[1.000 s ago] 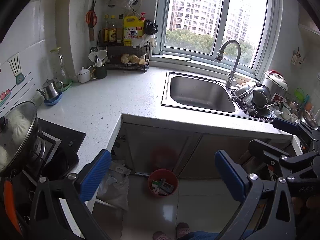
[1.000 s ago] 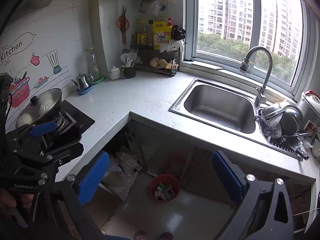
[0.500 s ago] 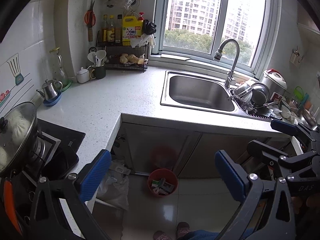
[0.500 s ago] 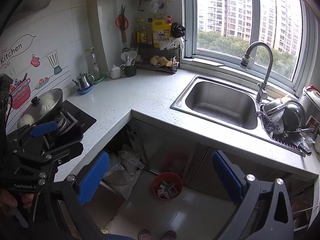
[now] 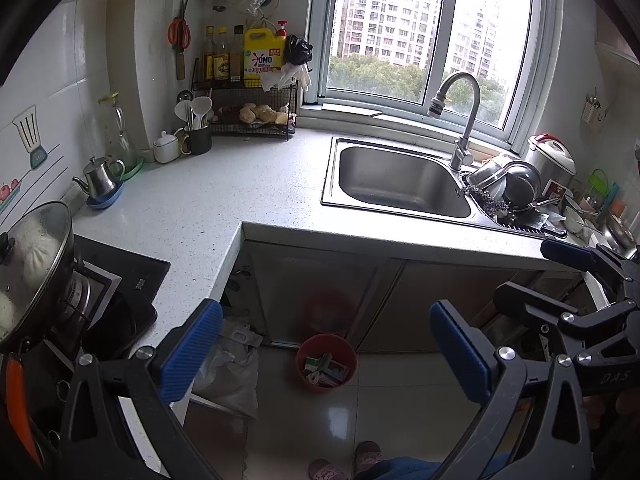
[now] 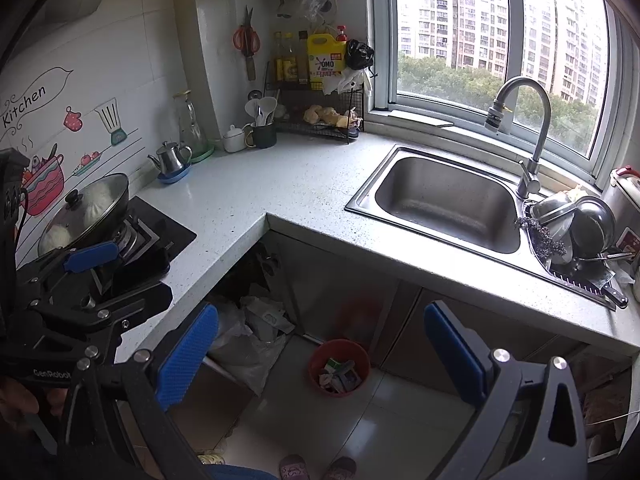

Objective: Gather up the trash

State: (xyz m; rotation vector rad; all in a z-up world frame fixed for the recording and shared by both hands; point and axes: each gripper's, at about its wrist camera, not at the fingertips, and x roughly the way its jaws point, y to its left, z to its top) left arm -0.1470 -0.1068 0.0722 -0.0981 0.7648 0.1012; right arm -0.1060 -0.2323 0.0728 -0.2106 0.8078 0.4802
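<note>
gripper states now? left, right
Left gripper: open, holding nothing.
Right gripper: open, holding nothing.

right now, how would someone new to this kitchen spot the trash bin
Find the steel sink under the window, then look down to the tiled floor before its cabinet doors. There stands a small round red bin holding scraps, unlike the pale crumpled bags beside it.

Light source: daylight through the wide aluminium-framed window (image 5: 424,40), sky blown out white.
Glare: pale sheen on the glossy floor tiles (image 5: 340,416) and the speckled white countertop (image 6: 304,184).
Shadow: dim open cabinet (image 6: 248,276) under the counter.
Distortion: fisheye bending, black vignette corners.
Focus: sharp throughout.
</note>
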